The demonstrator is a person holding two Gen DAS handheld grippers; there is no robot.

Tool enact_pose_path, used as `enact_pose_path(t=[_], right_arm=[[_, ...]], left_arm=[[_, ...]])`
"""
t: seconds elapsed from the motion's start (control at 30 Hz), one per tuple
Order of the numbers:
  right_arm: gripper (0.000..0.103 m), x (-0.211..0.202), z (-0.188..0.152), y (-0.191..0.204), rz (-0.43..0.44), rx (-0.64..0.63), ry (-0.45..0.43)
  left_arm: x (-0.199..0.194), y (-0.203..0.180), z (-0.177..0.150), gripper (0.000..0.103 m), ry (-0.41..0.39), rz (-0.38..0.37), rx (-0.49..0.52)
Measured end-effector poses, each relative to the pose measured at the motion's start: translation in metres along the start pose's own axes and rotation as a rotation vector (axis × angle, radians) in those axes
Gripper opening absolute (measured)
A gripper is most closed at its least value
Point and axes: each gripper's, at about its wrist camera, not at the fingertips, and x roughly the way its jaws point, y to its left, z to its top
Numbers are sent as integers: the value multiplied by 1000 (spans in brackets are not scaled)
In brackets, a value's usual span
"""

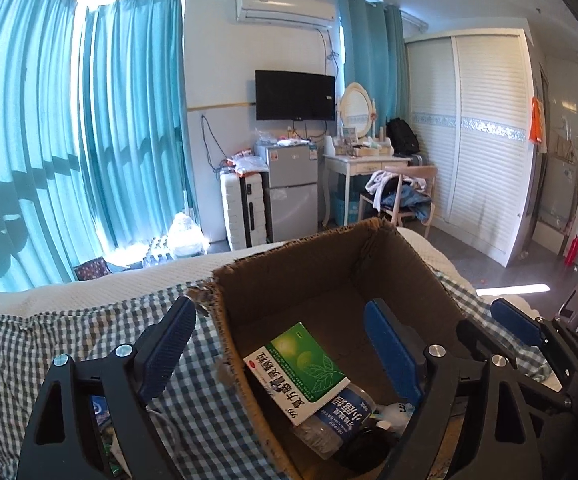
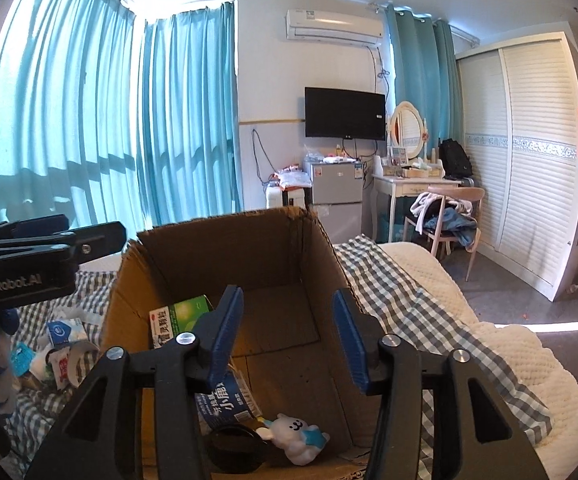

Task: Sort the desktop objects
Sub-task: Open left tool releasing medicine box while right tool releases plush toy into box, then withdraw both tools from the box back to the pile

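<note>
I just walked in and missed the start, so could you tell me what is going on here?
A person is sorting small items into a cardboard box on a checked cloth. Both the left gripper and the right gripper are open and empty above the box. Inside lie a green medicine box, a water bottle and a white bunny toy. More packets wait on the cloth.

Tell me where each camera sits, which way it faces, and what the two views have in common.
Left wrist: on the left gripper, looking forward and slightly down at the cardboard box; its own open fingers show, one pad either side of the box's left wall, with the right gripper at the right edge.
Right wrist: on the right gripper, over the box's near edge, facing into it; its open, empty fingers show, with the left gripper at the left.
Shared: the box, green medicine box, bottle, checked cloth, television.
</note>
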Motion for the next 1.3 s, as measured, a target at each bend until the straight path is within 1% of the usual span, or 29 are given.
enact_pose_path(t=[0.27, 0.37, 0.43, 0.57, 0.63, 0.7, 0.77, 0.83, 0.87, 0.9, 0.97, 1.03, 1.1, 1.3], right_arm=[[48, -30, 14, 16, 44, -21, -69], [51, -38, 20, 26, 61, -31, -89], [58, -44, 23, 32, 67, -40, -105], [61, -56, 26, 46, 83, -65, -136], [75, -62, 27, 52, 79, -68, -155], [78, -67, 29, 57, 89, -61, -173], [81, -72, 30, 60, 109, -55, -183], [91, -78, 32, 66, 110, -55, -200], [95, -81, 33, 69, 105, -56, -215], [103, -85, 34, 71, 103, -62, -232], [103, -95, 34, 80, 104, -92, -274], [103, -101, 35, 90, 96, -131, -292], [103, -103, 35, 101, 95, -156, -296], [103, -103, 32, 131, 158, -184, -282]], left_arm=[[-46, 26, 3, 89, -58, 59, -46], [-64, 37, 4, 89, -84, 85, -63], [-77, 42, 5, 98, -104, 108, -73], [-102, 58, 4, 99, -139, 147, -87], [-114, 67, 5, 99, -154, 170, -91], [-125, 75, 5, 100, -170, 192, -90], [-137, 84, 5, 103, -190, 219, -94], [-146, 94, 5, 103, -204, 240, -105], [-150, 99, 4, 103, -209, 249, -111], [-155, 104, 4, 103, -213, 259, -116], [-163, 114, 2, 103, -222, 280, -126], [-170, 124, 0, 103, -228, 301, -128], [-177, 132, -5, 103, -227, 325, -130], [-189, 158, -17, 103, -210, 368, -141]])
